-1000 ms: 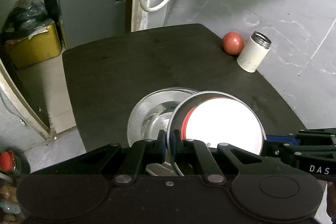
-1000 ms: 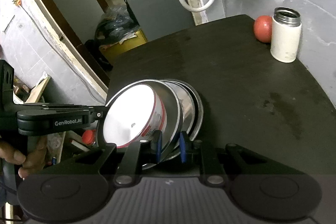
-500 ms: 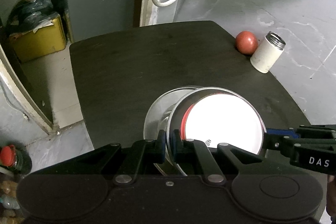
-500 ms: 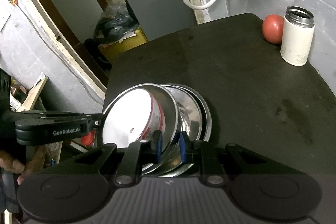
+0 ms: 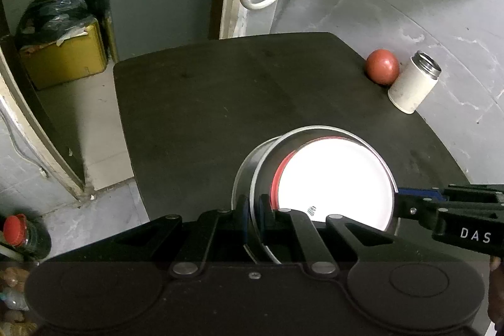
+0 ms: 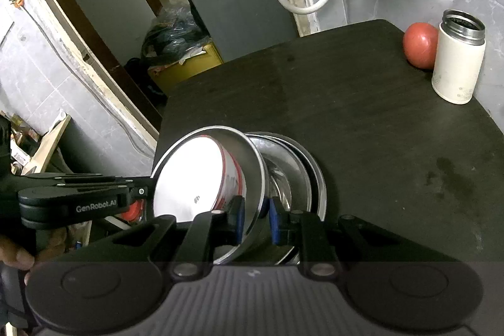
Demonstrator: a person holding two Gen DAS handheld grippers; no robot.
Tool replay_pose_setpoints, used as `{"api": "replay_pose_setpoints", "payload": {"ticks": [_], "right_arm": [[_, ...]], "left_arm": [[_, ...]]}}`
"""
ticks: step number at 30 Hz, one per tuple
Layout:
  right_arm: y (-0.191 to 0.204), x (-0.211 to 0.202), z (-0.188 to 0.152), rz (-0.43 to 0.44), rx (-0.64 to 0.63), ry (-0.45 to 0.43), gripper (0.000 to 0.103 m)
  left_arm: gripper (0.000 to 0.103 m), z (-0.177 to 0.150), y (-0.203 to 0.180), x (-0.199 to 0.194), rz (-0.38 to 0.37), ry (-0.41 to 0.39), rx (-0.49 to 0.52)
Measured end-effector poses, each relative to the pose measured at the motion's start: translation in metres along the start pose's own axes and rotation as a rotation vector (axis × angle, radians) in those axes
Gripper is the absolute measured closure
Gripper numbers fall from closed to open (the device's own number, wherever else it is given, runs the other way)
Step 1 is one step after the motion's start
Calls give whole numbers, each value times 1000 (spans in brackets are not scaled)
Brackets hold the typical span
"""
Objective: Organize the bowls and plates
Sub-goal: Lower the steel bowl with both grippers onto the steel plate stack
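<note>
Gripping opposite rims of a steel bowl with a white, red-edged inside (image 5: 330, 178), the left gripper (image 5: 254, 211) and right gripper (image 6: 255, 214) have their jaws pinched on it, tilted over the stacked steel plates (image 6: 299, 166) on the dark tabletop (image 6: 362, 115). Well beyond the plates stand a red ball (image 6: 420, 44) and white flask (image 6: 458, 59), touching.

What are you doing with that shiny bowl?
A person is tidying dishes with two handheld grippers. Both the left gripper and the right gripper pinch the rim of one steel bowl, tilted on its side over a stack of steel plates on the dark table. A red ball and a white flask stand at the far corner.
</note>
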State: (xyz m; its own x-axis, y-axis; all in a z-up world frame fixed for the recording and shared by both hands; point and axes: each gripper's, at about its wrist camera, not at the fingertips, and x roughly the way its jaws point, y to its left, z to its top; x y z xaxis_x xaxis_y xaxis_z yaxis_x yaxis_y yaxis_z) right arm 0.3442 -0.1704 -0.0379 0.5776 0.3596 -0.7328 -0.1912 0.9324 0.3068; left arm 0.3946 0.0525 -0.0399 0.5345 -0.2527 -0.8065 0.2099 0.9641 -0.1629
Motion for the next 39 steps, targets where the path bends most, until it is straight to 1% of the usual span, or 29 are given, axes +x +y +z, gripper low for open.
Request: {"api": "replay_pose_setpoints", "payload": {"ticks": [12,24,39], "right_arm": [[-3,3,5,-17,22,-18,85],[-5,9,7,-14,36,-16,86],[-4,13,1,-42,73,-20,86]], "left_arm": [[97,-3,-2,4,0,12,-25],[95,-2,-1,4,6,15,-29],[95,-2,-2,4,12,12,-24]]}}
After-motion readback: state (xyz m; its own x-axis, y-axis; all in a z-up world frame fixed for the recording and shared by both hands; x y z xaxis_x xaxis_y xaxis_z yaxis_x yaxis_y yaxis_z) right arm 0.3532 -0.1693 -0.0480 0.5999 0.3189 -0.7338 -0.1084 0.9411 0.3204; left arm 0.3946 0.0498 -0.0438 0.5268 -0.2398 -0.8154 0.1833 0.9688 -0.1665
